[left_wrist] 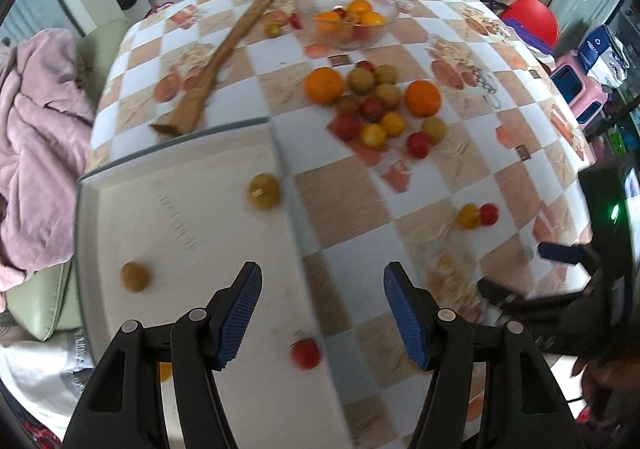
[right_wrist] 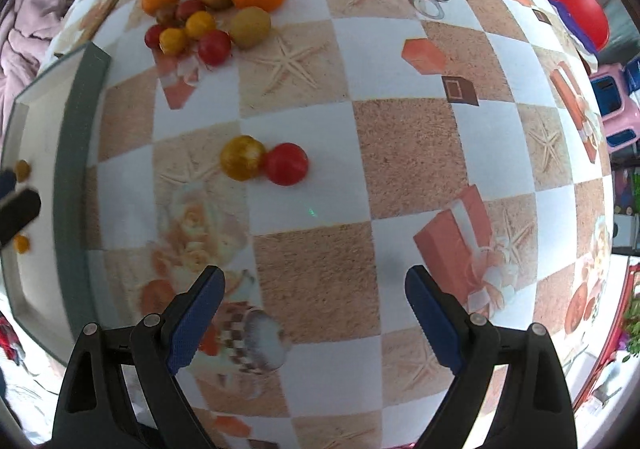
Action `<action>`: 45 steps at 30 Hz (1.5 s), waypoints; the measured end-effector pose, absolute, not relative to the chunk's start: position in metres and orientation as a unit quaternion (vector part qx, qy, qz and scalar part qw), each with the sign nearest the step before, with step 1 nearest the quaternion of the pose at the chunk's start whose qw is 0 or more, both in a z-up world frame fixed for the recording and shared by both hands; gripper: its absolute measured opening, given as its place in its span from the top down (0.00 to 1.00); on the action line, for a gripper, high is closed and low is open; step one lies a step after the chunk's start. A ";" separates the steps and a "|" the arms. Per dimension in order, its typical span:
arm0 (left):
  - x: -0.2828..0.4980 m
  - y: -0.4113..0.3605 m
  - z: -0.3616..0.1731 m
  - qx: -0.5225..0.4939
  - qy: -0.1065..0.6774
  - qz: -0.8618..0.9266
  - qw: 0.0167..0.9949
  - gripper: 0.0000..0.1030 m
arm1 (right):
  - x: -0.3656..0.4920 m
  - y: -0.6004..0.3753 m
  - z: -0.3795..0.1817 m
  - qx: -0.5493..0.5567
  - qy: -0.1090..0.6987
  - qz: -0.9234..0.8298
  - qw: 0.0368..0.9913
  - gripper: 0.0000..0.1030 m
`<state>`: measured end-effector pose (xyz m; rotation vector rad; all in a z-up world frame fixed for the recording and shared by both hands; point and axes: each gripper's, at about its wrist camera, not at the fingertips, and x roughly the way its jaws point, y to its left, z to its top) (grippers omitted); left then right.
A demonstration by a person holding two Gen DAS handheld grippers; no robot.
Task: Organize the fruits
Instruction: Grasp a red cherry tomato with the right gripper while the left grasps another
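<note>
— Where are you in the sorting?

— Between picks, I'd say. My left claw point(left_wrist: 322, 313) hangs over the edge of the white tray point(left_wrist: 120, 209), jaws apart and holding nothing. A few small fruits lie loose in the tray: a yellow-green one point(left_wrist: 264, 190), a brownish one point(left_wrist: 135, 276) and a red one point(left_wrist: 306, 354) near the tray's edge.

— And the right?

— My right claw point(right_wrist: 314, 313) is also spread wide and empty, above the checkered counter point(right_wrist: 408, 153). Ahead of it sit a yellow tomato point(right_wrist: 242, 157) and a red tomato point(right_wrist: 286, 163), touching each other.

— The rest of the fruit?

— The main pile point(left_wrist: 372, 105), oranges and small fruits together, lies farther back, and the glass bowl point(left_wrist: 347, 15) beyond it already holds several oranges.

— Next move?

— Probably the pair in front. I'd need to go forward and down, and close on just one; being in contact, the other may roll off.
</note>
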<state>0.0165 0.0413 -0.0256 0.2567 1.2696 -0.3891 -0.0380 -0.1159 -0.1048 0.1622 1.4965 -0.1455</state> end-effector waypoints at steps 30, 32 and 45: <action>0.077 -0.072 -0.086 0.122 0.601 -0.208 0.762 0.37 | -0.011 -0.116 -0.091 -0.009 0.605 0.051 0.794 0.23; 0.076 -0.074 -0.086 0.122 0.599 -0.210 0.763 0.38 | -0.005 -0.112 -0.089 -0.019 0.597 0.058 0.800 0.29; 0.069 -0.070 -0.077 0.120 0.593 -0.219 0.765 0.78 | -0.017 -0.155 -0.080 0.117 0.610 0.082 0.779 0.79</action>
